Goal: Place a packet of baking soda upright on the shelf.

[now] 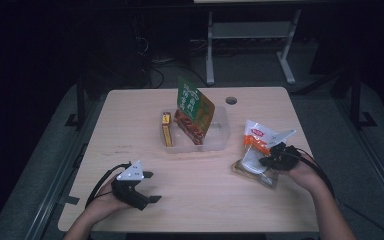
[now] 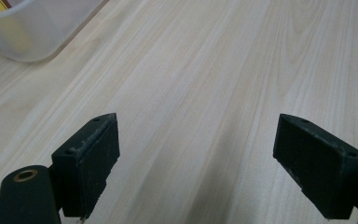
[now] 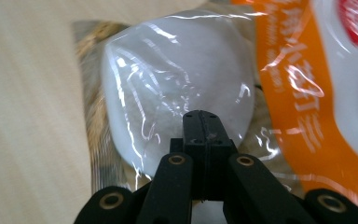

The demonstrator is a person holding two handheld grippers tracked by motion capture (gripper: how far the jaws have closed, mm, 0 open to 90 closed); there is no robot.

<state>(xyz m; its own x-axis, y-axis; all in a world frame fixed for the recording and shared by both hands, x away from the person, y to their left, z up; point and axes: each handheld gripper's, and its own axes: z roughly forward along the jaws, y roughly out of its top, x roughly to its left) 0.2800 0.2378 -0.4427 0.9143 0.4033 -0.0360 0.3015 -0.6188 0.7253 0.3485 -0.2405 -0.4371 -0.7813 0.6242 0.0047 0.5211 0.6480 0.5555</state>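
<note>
A white and orange snack bag [image 1: 258, 138] with a clear window lies at the right of the table, its top lifted. My right gripper [image 1: 270, 160] is shut on the bag's clear film. In the right gripper view its jaws [image 3: 204, 125] are pressed together against the white content of the bag [image 3: 168, 79]. A brownish packet [image 1: 250, 173] lies under the bag, and its edge [image 3: 91, 98] shows at the left. My left gripper [image 1: 154, 187] rests near the front left of the table, open. The left gripper [image 2: 200, 154] holds nothing and has bare wood between its jaws.
A clear plastic bin [image 1: 220, 142] stands mid-table with a green and orange bag [image 1: 194, 104], a yellow box [image 1: 166, 129] and a red packet [image 1: 190, 127] in it. Its corner [image 2: 23, 42] shows in the left gripper view. A round hole [image 1: 231, 100] is in the tabletop at the back.
</note>
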